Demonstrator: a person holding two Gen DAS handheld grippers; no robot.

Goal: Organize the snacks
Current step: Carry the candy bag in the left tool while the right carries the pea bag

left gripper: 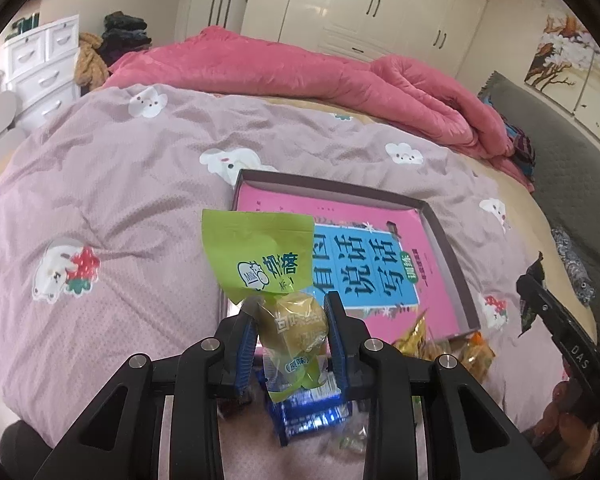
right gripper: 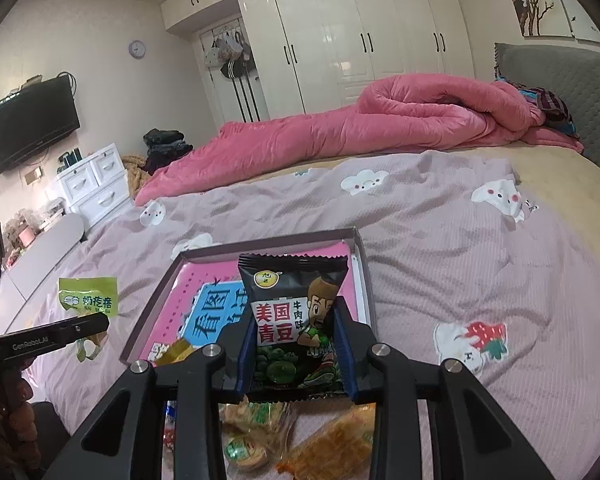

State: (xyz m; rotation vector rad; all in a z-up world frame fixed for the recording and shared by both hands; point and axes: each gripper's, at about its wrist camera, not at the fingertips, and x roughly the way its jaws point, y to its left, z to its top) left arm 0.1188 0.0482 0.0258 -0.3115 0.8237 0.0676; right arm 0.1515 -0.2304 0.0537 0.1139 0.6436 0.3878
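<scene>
Slippage was the main risk. Left gripper [left gripper: 292, 320] clamped a green packet [left gripper: 268, 256] low on its thin wrapper, the top flopping over the box [left gripper: 440, 236] edge; a jolt could pull it free onto the bedspread [left gripper: 120, 184]. Right gripper [right gripper: 296, 344] pinched a black packet [right gripper: 296, 312] above the same box, loose snacks [right gripper: 300, 440] below it. Releasing both together might make the packets collide or miss the box.

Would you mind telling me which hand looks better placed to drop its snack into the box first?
Right, probably. The right gripper holds its black snack packet directly in line with the box, while the left gripper and green packet sit toward the box's edge.
</scene>
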